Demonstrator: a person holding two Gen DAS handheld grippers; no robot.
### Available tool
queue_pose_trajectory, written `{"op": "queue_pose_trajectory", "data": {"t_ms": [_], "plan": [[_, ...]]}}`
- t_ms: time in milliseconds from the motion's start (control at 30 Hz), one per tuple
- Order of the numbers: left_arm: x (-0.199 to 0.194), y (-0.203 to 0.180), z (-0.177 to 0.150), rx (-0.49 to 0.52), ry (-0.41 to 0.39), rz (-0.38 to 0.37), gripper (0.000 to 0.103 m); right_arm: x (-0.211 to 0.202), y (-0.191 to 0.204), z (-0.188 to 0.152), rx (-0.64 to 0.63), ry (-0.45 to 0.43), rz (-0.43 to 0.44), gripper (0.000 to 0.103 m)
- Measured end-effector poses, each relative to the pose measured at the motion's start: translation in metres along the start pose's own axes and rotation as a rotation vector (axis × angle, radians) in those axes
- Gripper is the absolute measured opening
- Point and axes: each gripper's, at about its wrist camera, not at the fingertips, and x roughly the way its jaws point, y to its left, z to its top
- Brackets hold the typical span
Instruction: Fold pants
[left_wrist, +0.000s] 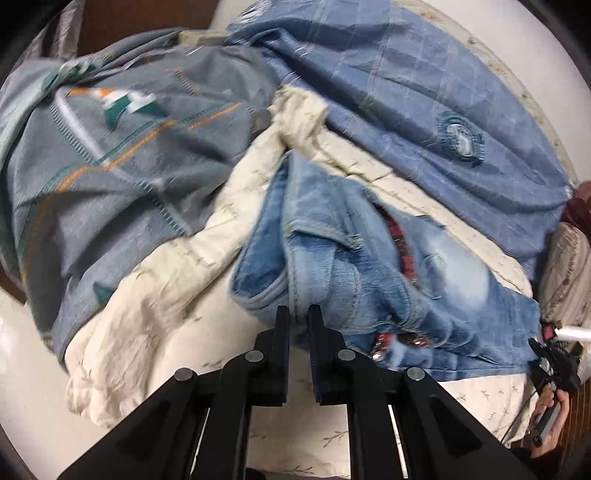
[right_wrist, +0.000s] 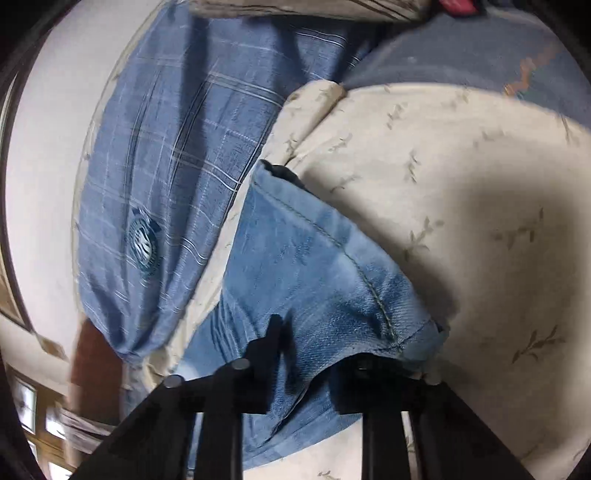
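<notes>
Looking along the left tool (left_wrist: 298, 314), the jeans (left_wrist: 354, 280) are seen bunched on the bed (left_wrist: 166, 295), their waistband edge pinched tight. From the right tool (right_wrist: 314, 332), a hem is clamped; folding is judged barely begun.

A bed (left_wrist: 177, 295) fills the room, spread with a cream sheet (right_wrist: 461, 192) printed with small leafy sprigs and rumpled at the near edge. Two loose covers lie heaped across it: a grey one (left_wrist: 122, 158) with orange and teal stripes, and a blue checked one (left_wrist: 388, 92) bearing a round emblem. A pale, glossy floor (left_wrist: 22, 369) shows beside the bed, and a plain light wall (right_wrist: 44, 147) rises behind it. Brown wooden furniture (right_wrist: 92, 354) stands at one corner, near bright window panes (right_wrist: 26, 406).
</notes>
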Motion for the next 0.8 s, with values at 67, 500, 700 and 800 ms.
{"op": "queue_pose_trajectory", "data": {"t_ms": [67,500,700,800], "plan": [[-0.003,0.007,-0.002,-0.034,-0.002,0.019,0.021,0.0,0.008,-0.002,-0.047,-0.016,-0.022,0.015],[0.01,0.006,0.023,-0.17,0.003,-0.07,0.082,-0.019,0.008,-0.007,-0.128,-0.034,-0.012,0.014],[0.037,-0.016,0.015,-0.096,0.052,-0.08,0.03,-0.015,0.016,-0.011,-0.169,-0.033,-0.018,0.014],[0.034,-0.022,0.014,-0.051,0.027,-0.071,0.024,-0.016,0.016,-0.01,-0.164,-0.044,-0.016,0.014]]}}
